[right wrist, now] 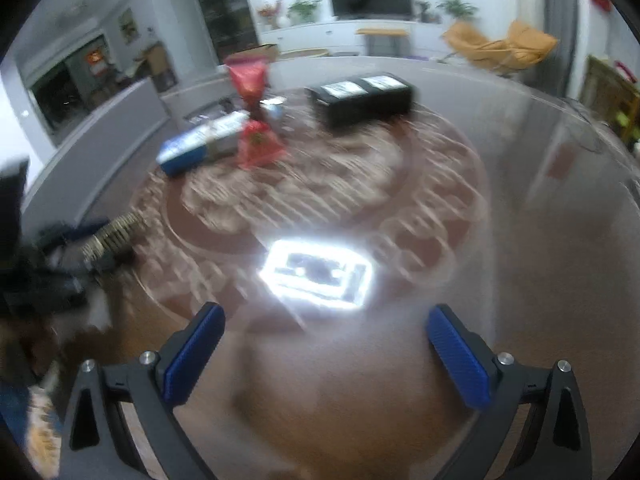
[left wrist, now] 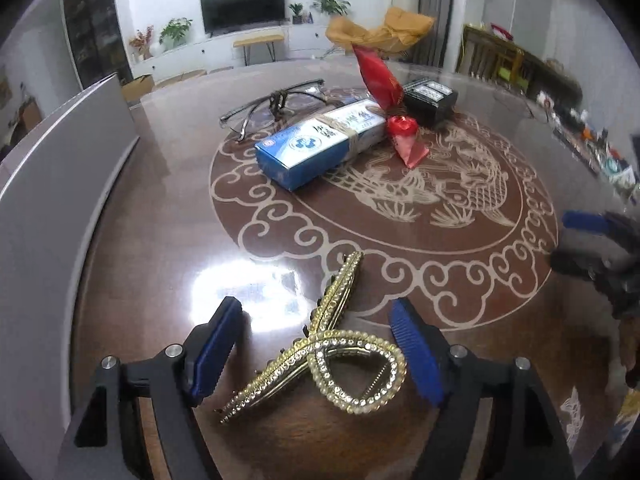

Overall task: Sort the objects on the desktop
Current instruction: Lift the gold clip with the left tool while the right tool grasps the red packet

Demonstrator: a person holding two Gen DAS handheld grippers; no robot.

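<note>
A gold rhinestone hair clip (left wrist: 320,344) lies on the brown patterned table (left wrist: 160,240), between the blue pads of my left gripper (left wrist: 315,305). That gripper is open: the left pad stands clear of the clip and the right pad sits close beside its loop. In the blurred right wrist view, the clip (right wrist: 116,232) shows at the far left. My right gripper (right wrist: 326,309) is open over bare table with nothing between its fingers. It also appears at the right edge of the left wrist view (left wrist: 576,240).
Farther back lie glasses (left wrist: 276,108), a blue and white box (left wrist: 320,140), a red wrapped packet (left wrist: 380,80) with a pink end (left wrist: 412,152), and a black box (left wrist: 430,100). A grey panel (left wrist: 60,160) stands along the left side of the table.
</note>
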